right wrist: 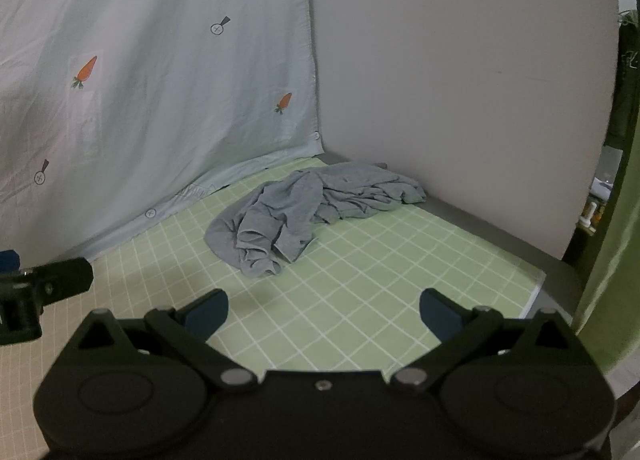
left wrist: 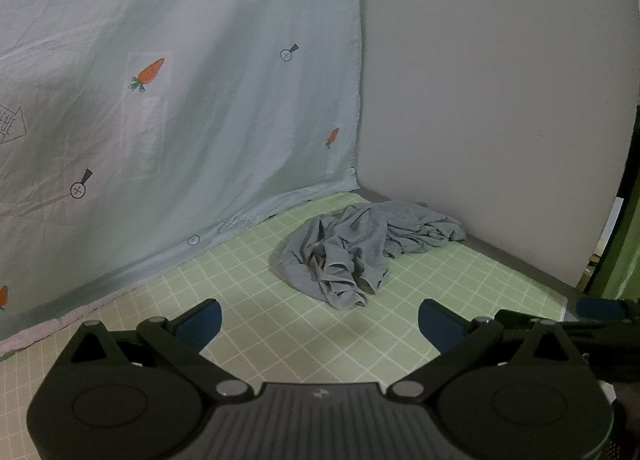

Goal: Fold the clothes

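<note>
- The green grid mat (right wrist: 360, 280) fills the work surface; a carrot-print sheet (right wrist: 160, 100) hangs at ten o'clock and a plain grey panel (right wrist: 460, 80) at two o'clock.
- The crumpled grey garment (right wrist: 304, 212) lies bunched at twelve o'clock, well apart from both tools.
- The left gripper (left wrist: 320, 324) and right gripper (right wrist: 324, 312) are spread fully wide, holding nothing.
- Risk: in so tangled a heap, a pinch may catch several layers, dragging the bundle instead of spreading it.

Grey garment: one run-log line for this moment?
grey garment crumpled, untouched | green grid mat | left gripper open | right gripper open
</note>
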